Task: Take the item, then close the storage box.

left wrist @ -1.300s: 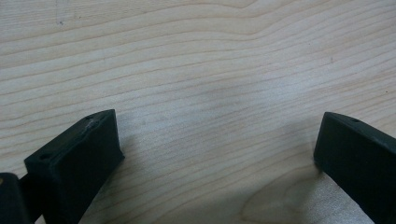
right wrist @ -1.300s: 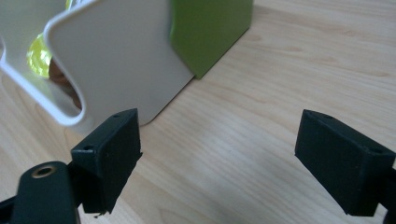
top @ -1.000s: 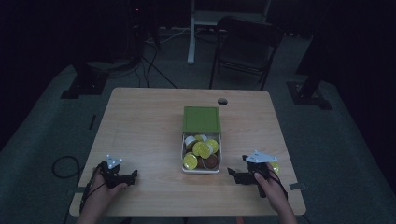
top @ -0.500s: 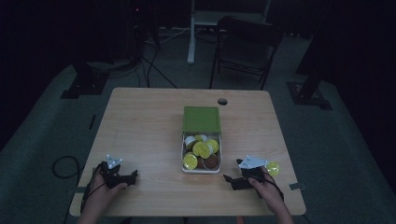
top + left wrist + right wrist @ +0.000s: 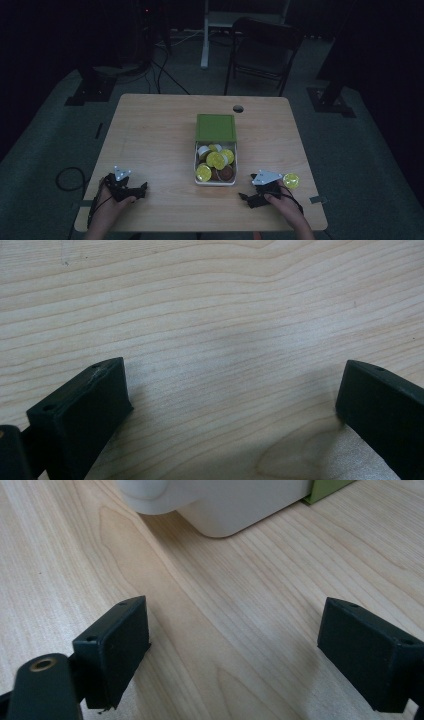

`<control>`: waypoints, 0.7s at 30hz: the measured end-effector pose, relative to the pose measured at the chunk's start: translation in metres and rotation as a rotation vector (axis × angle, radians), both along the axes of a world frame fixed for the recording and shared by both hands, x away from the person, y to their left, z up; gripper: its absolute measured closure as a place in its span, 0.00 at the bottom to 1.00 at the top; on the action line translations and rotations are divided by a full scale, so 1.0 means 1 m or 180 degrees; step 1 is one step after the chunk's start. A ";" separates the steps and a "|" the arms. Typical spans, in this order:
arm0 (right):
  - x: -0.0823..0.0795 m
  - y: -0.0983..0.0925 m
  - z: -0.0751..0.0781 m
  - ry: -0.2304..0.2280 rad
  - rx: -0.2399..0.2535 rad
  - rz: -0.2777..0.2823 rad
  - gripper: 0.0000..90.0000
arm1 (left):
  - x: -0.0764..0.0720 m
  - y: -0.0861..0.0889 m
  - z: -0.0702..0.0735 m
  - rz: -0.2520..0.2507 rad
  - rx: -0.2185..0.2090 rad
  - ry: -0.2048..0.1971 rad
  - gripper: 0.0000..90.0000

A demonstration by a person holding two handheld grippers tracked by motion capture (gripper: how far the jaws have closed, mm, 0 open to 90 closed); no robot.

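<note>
Right gripper (image 5: 248,196) rests on the desk (image 5: 150,140), jaws spread wide and empty; a yellow-lidded cup (image 5: 291,180) lies just behind it, apart. Ahead of its jaws stands the white container (image 5: 216,182) of cups beside a green lid (image 5: 216,127). Left gripper (image 5: 141,189), well apart, likewise gapes wide over bare wood.

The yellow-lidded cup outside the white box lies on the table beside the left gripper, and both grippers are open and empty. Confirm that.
Wrong gripper. The high view shows the yellow-lidded cup on the table beside the right gripper, outside the white box. The left gripper is open and empty too.
</note>
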State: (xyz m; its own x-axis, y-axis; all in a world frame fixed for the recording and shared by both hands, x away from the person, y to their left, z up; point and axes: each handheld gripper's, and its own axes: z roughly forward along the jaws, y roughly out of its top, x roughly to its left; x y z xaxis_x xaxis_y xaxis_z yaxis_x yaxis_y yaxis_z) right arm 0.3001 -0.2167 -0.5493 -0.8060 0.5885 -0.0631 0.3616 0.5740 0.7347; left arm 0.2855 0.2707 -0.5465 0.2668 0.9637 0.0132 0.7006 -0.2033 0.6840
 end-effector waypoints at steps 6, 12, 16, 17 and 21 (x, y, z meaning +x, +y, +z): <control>0.001 -0.001 -0.001 0.0211 0.0074 0.0009 0.14 | -0.001 0.000 0.000 -0.0021 0.0004 0.0006 0.01; 0.001 -0.001 -0.001 0.0206 0.0068 -0.0015 0.13 | -0.002 0.000 0.000 -0.0051 0.0000 0.0003 0.01; 0.001 0.000 -0.001 0.0206 0.0065 -0.0030 0.13 | -0.003 0.000 0.000 -0.0151 0.0003 0.0001 0.01; 0.001 0.000 -0.001 0.0207 0.0065 -0.0032 0.13 | -0.004 -0.001 0.000 -0.0198 0.0004 0.0003 0.01; 0.001 0.000 -0.001 0.0206 0.0062 -0.0031 0.13 | -0.006 -0.003 0.000 -0.0381 0.0013 0.0008 0.01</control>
